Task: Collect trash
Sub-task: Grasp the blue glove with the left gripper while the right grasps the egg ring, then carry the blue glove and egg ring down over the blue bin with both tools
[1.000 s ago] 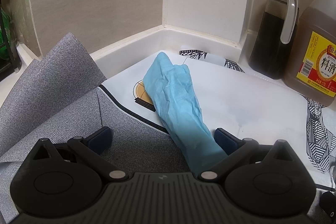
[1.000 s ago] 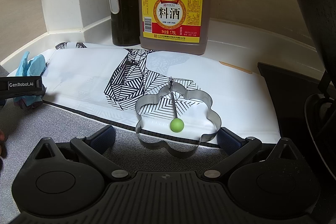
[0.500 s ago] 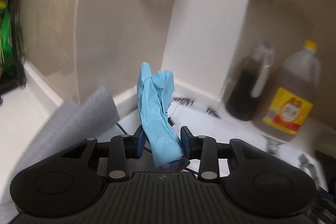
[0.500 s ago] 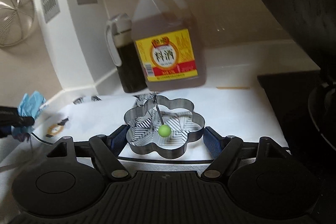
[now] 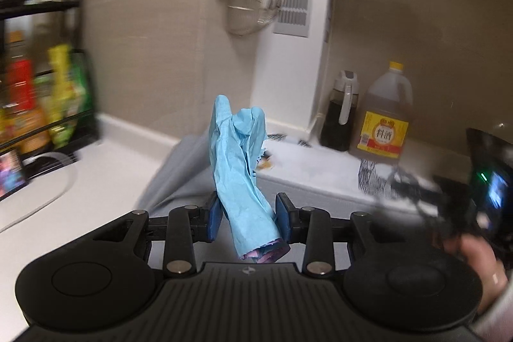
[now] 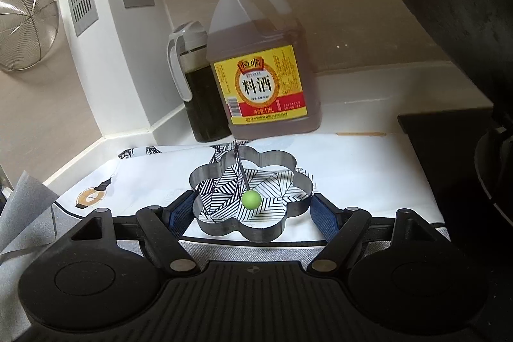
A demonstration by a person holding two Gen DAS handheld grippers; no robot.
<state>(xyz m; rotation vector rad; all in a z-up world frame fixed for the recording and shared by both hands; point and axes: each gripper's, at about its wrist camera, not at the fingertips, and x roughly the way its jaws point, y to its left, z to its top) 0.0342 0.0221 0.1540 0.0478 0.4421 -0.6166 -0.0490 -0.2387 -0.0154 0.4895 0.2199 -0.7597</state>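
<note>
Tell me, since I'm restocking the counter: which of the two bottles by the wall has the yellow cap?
The big jug of amber liquid with the yellow-and-red label; the slimmer dark-liquid bottle beside it has a white lid and handle.

One glove [image 5: 239, 162], two bottles [image 6: 263, 66], one mould [image 6: 250, 201]

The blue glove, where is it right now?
In the left wrist view the blue glove stands up between the left tongs, pinched near its cuff, lifted above the grey mat, left of the two bottles.
</note>
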